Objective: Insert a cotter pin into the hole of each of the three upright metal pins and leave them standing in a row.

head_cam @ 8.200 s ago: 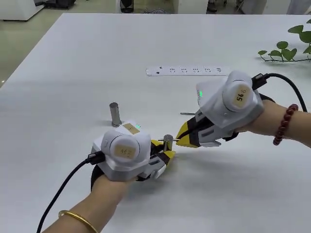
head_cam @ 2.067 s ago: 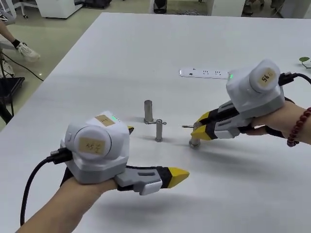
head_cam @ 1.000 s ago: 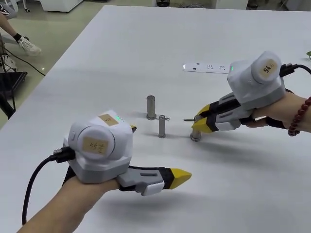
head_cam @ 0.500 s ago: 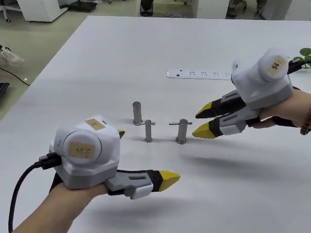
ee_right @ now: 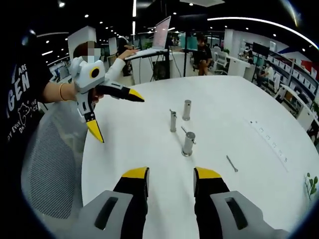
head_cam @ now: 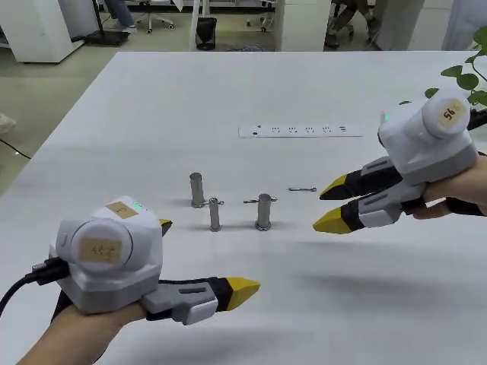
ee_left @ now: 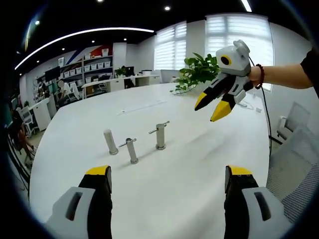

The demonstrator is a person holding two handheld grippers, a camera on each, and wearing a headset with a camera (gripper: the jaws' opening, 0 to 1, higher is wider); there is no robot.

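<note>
Three upright metal pins are seen standing on the white surface (head_cam: 137, 106), between the two grippers. The left metal pin (head_cam: 197, 189) is bare at its top and is set a little further back than the other two. The middle metal pin (head_cam: 214, 216) is crossed near its top by a cotter pin (head_cam: 215, 202). The right metal pin (head_cam: 264, 212) is likewise crossed by a second cotter pin (head_cam: 253, 201), whose free end is pointed to the left in the head view. A loose cotter pin (head_cam: 302, 188) is seen lying flat on the surface, just to the right of the right metal pin and apart from it.

The left hand-held gripper (head_cam: 202, 255) is held low at the near side of the surface, well apart from the pins. Its jaws are spread wide and nothing is held between them. The right hand-held gripper (head_cam: 332, 205) is held above the surface to the right of the pins, with its yellow tips pointed towards them. Its jaws are parted by a narrower gap, and nothing is held between them either.

A white power strip (head_cam: 304, 131) is laid across the surface beyond the pins. The leaves of a plant (head_cam: 466, 72) are seen at the far right edge.
</note>
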